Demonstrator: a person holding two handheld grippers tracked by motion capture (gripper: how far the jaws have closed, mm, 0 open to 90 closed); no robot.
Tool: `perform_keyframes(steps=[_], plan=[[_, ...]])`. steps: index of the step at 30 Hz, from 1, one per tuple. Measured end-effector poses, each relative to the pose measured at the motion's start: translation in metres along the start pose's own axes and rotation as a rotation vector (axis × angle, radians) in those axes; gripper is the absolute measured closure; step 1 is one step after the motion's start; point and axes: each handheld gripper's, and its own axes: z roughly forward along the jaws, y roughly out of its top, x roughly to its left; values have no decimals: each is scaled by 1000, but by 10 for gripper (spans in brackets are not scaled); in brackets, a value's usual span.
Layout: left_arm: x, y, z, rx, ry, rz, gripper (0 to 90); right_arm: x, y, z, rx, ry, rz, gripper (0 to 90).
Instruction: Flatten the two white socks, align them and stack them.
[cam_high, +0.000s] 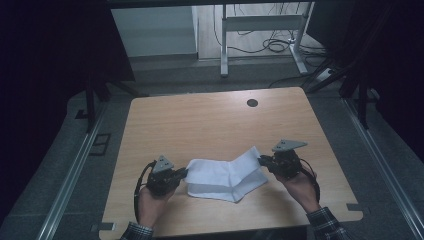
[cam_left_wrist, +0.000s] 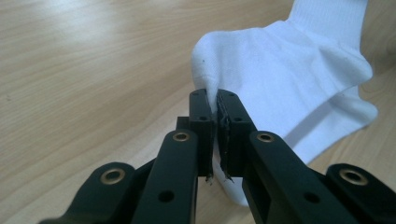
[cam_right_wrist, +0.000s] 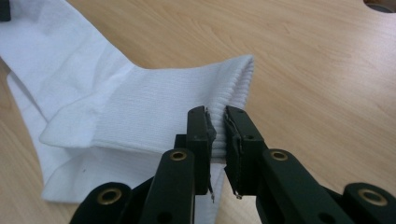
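Note:
A white sock (cam_high: 225, 175) lies stretched across the near part of the wooden table (cam_high: 210, 120), held at both ends. My left gripper (cam_high: 184, 173) is shut on the toe end of the sock (cam_left_wrist: 280, 79), a fold of cloth pinched between its black pads (cam_left_wrist: 201, 121). My right gripper (cam_high: 262, 161) is shut on the ribbed cuff of the sock (cam_right_wrist: 154, 107), the cuff edge squeezed between its pads (cam_right_wrist: 200, 135). The sock's middle is bent at the heel and sags onto the table. A hand holds each gripper from the near edge.
A dark round hole (cam_high: 252, 103) sits near the table's far right corner. Beyond the far edge stand a white desk frame (cam_high: 260, 35) and cables on the floor. Metal rails (cam_high: 75, 170) run along both sides of the table.

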Motion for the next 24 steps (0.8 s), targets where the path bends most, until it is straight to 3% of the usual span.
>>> perform_keyframes(steps=[15, 24], plan=[[-19, -12, -2, 40, -30, 21, 852, 10, -20, -14, 36, 26, 2, 795], [-24, -16, 11, 103, 14, 73, 851, 10, -30, -2, 118, 31, 5, 790]])
